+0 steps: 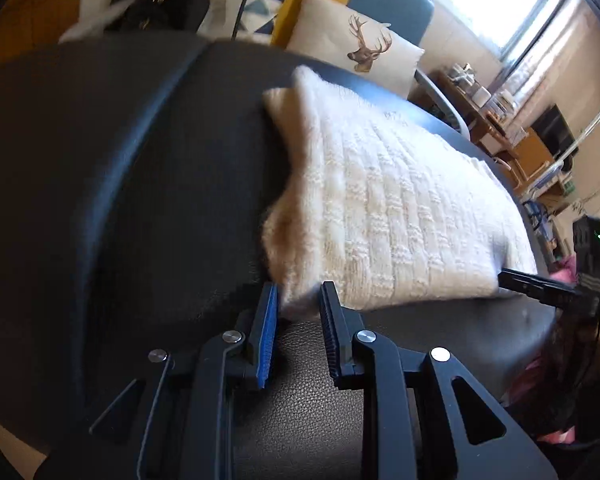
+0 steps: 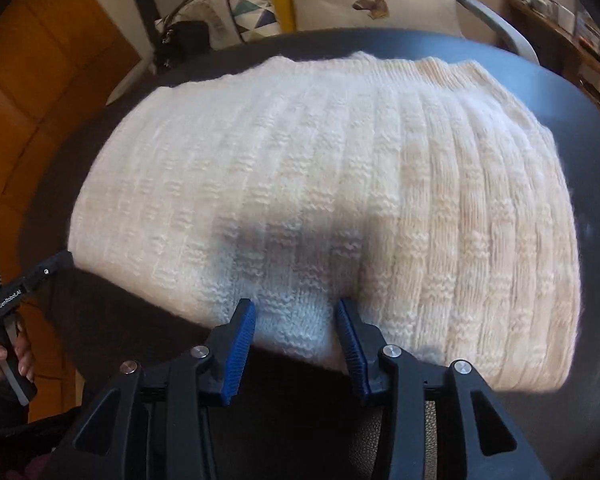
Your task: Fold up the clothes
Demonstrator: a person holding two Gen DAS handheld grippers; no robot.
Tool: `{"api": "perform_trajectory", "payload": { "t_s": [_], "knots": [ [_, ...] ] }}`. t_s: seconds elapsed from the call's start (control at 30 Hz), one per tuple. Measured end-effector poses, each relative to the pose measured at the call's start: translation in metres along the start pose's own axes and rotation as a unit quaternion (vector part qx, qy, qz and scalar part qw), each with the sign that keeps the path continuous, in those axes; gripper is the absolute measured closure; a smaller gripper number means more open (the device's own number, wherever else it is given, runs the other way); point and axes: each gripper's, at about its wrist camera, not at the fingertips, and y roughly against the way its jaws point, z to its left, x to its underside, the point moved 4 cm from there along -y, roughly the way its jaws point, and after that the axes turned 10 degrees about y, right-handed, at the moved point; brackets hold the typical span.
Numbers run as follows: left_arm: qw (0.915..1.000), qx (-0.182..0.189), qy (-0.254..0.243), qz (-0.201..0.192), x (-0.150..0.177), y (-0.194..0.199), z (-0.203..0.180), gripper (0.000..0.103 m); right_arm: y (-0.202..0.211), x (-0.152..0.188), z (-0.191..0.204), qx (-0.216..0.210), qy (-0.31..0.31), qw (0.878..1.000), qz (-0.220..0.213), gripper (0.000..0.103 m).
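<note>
Cream ribbed-knit sweater (image 2: 320, 200), folded, lies on the dark worktop (image 1: 100, 200) ahead of both grippers. Left gripper (image 1: 298, 308) and right gripper (image 2: 296, 320) are spread (pads straddling its near edge, pinching nothing); a shallow bite risks catching only the top layer.

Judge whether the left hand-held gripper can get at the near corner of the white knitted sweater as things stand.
Probably yes. The left hand-held gripper stands right at the white knitted sweater, its near corner showing between the parted fingers, and nothing lies in between on the dark table.
</note>
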Motion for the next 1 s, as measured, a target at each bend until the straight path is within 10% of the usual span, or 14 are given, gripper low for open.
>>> {"api": "perform_trajectory", "payload": {
  "t_s": [0.23,0.6,1.0],
  "knots": [
    [0.9956,0.075,-0.055,0.011,-0.024,0.009,0.007,0.077,0.000,-0.047,0.056,-0.169,0.056,0.984,0.019,0.059],
    [0.9837,0.152,-0.067,0.068,-0.030,-0.007,0.028,0.074,-0.114,-0.191,0.168,-0.061,0.209,0.956,0.196,0.057],
    [0.9747,0.184,-0.094,0.086,-0.022,-0.010,0.014,0.072,-0.216,-0.234,0.156,0.068,0.138,0.954,0.258,0.052]
  ]
}}
